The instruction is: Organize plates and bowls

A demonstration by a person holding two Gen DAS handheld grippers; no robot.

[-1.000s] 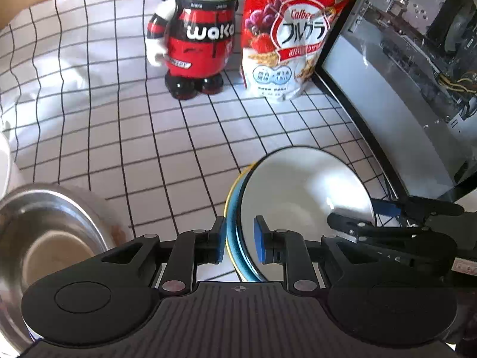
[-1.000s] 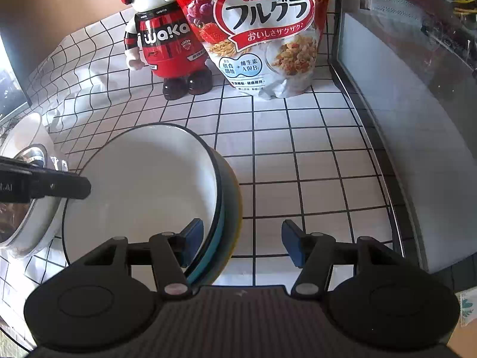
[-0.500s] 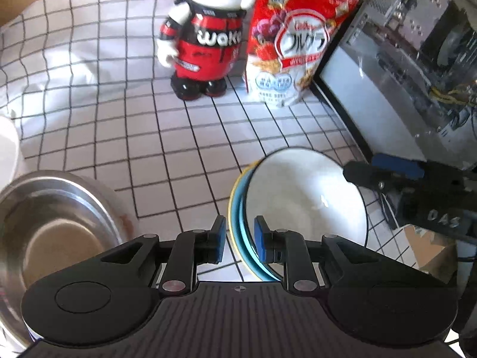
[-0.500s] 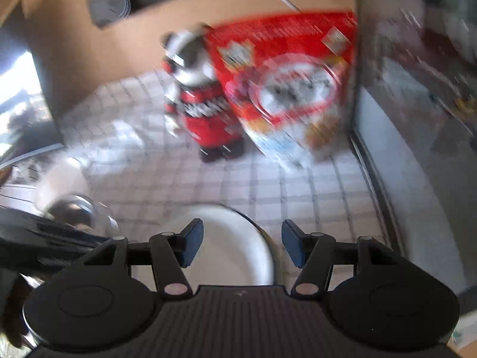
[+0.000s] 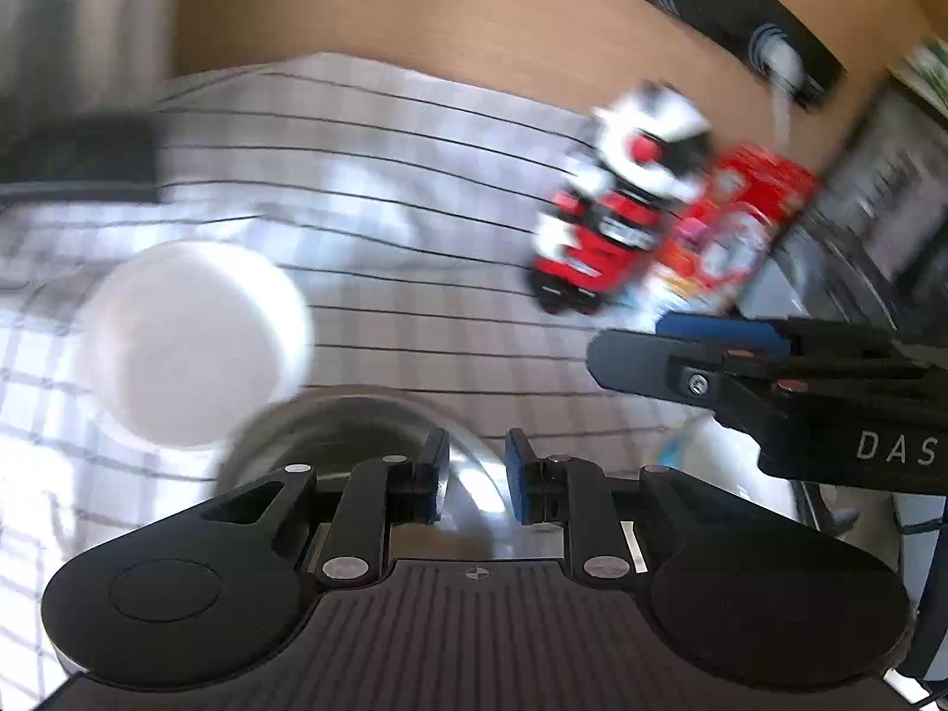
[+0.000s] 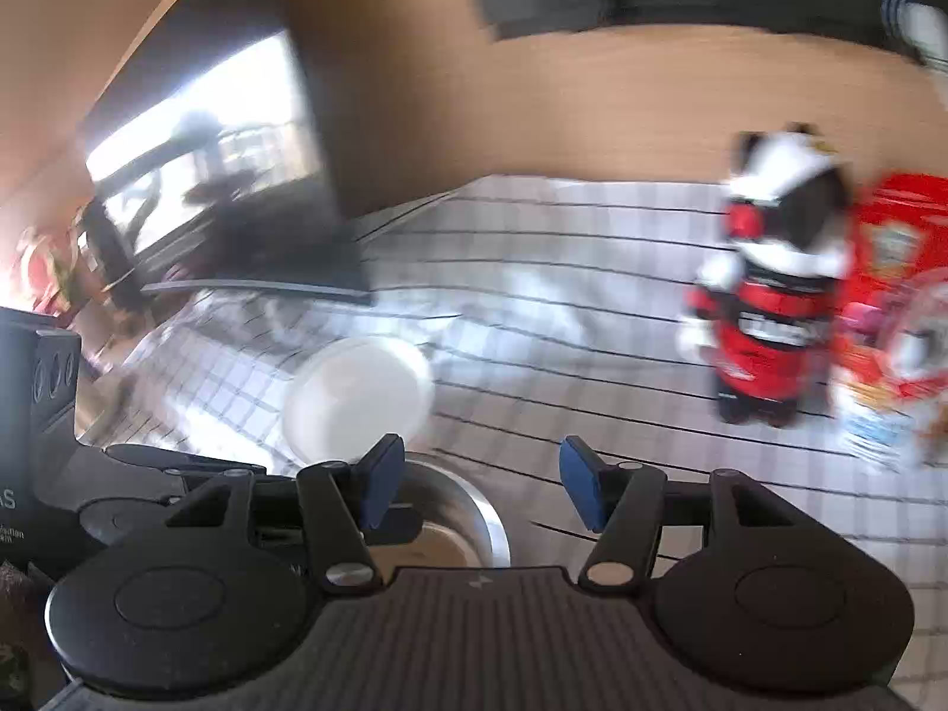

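Observation:
My left gripper (image 5: 474,474) hangs over the rim of a steel bowl (image 5: 355,432). Its blue pads stand a narrow gap apart with nothing between them. A white bowl (image 5: 189,343) sits just beyond, to the left. A pale sliver of the stacked plates (image 5: 705,462) shows at lower right, under my right gripper (image 5: 640,338). In the right wrist view the right gripper (image 6: 480,486) is open and empty above the steel bowl (image 6: 456,521), with the white bowl (image 6: 355,397) past its left finger. Both views are blurred by motion.
A red and black toy robot (image 6: 770,308) and a red cereal bag (image 6: 889,296) stand at the back right on the checked cloth (image 6: 563,308). A dark screen (image 6: 237,178) rises at the back left. A wooden wall closes the far side.
Both grippers have lifted and swung left, away from the plate stack and over the steel bowl. The left gripper's pads no longer straddle the plate rim. The stack stays on the table.

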